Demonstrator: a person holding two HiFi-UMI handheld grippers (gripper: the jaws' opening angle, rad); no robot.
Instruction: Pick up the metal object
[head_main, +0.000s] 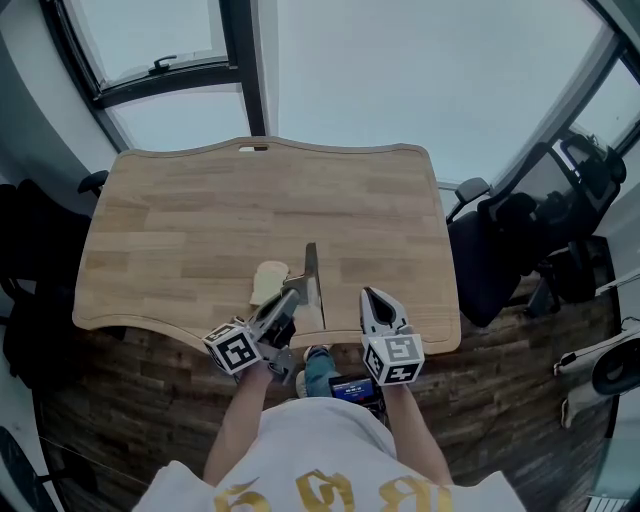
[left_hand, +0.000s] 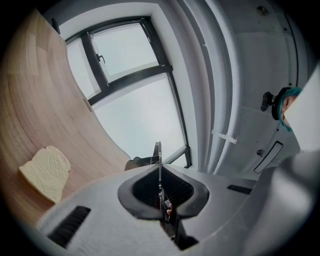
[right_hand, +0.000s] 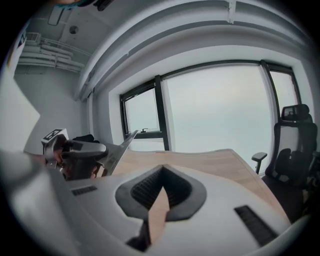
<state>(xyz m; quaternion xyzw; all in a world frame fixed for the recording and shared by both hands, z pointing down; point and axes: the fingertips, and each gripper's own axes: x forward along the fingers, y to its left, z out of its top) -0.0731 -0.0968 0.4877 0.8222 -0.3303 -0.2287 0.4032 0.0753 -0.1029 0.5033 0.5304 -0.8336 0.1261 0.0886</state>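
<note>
The metal object is a long flat blade (head_main: 311, 268); it points away from me over the table's near edge. My left gripper (head_main: 289, 303) is shut on its near end. In the left gripper view the blade (left_hand: 158, 155) stands edge-on, pinched between the two jaws of that gripper (left_hand: 161, 199). The right gripper view shows the left gripper (right_hand: 75, 152) from the side, the blade (right_hand: 119, 149) slanting up out of it. My right gripper (head_main: 379, 302) hovers to the right at the table's front edge, shut with nothing in it (right_hand: 162, 189).
A slice of bread (head_main: 268, 281) lies on the wooden table (head_main: 200, 220) just left of the blade, also seen in the left gripper view (left_hand: 46, 172). Black office chairs (head_main: 520, 240) stand to the right. Windows (head_main: 150, 40) lie beyond the table's far edge.
</note>
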